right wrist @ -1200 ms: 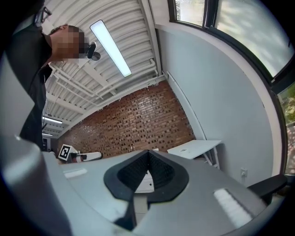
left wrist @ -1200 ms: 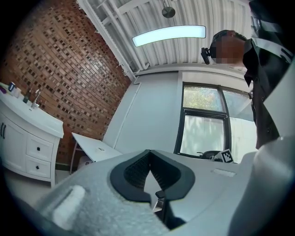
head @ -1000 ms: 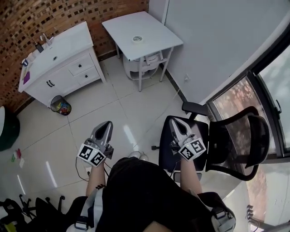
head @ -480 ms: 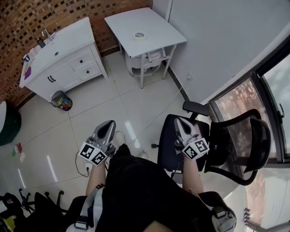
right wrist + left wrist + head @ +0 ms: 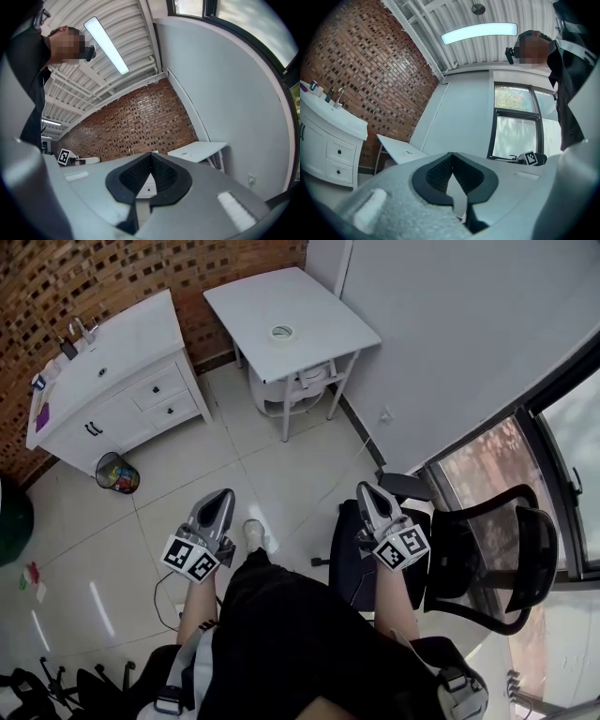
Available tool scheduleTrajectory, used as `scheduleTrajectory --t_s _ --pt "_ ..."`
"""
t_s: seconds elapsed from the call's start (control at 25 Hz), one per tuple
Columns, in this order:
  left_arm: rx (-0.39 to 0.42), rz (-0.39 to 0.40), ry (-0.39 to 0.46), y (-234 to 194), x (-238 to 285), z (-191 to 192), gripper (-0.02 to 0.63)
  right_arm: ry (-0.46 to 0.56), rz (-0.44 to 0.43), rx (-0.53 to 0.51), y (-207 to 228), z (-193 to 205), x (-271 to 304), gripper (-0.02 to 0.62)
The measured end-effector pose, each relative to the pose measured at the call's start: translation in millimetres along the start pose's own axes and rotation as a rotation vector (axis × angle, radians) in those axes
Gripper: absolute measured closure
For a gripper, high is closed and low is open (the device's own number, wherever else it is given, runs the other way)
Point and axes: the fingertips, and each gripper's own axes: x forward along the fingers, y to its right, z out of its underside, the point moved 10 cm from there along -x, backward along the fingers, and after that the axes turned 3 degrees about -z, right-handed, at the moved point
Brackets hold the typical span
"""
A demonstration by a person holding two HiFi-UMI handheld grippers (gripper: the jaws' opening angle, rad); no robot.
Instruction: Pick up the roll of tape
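The roll of tape [image 5: 280,332] is a small pale ring lying flat on the white square table [image 5: 319,320] against the far wall. It shows as a tiny speck [image 5: 408,152] in the left gripper view and as another [image 5: 184,153] in the right gripper view. My left gripper [image 5: 222,495] is held level in front of the person, far short of the table, shut with nothing in it. My right gripper [image 5: 366,489] is alongside it over the chair seat, also shut and empty. The dark pads meet at their tips in both gripper views [image 5: 451,154] [image 5: 151,153].
A white cabinet with drawers [image 5: 112,371] stands along the brick wall left of the table. A small bin [image 5: 117,472] is on the tiled floor in front of it. A black office chair [image 5: 469,549] is close on the right by the window. A round shelf [image 5: 295,385] sits under the table.
Both grippers have moved forward toward the table together with the person, staying level and shut. The chair now lies more behind the right gripper.
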Motion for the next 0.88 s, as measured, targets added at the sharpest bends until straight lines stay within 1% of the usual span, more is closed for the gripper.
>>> scheduleTrajectory --t_s 0.16,0.36,0.64,0.88 --pt "0.016 0.047 0.0 -42 36 -16 0.604 0.021 0.024 -0.036 3 -9 37 0.591" --pt "0.024 0.084 0.006 -83 77 -35 0.604 0.023 0.065 -0.038 15 -14 77 0.591" --pt "0.014 0.089 0.001 -148 105 -51 0.604 0.041 0.086 -0.04 20 -13 144 0.591" --pt "0.02 0.099 0.009 -201 132 -70 0.604 0.064 0.082 -0.053 32 -14 210 0.591"
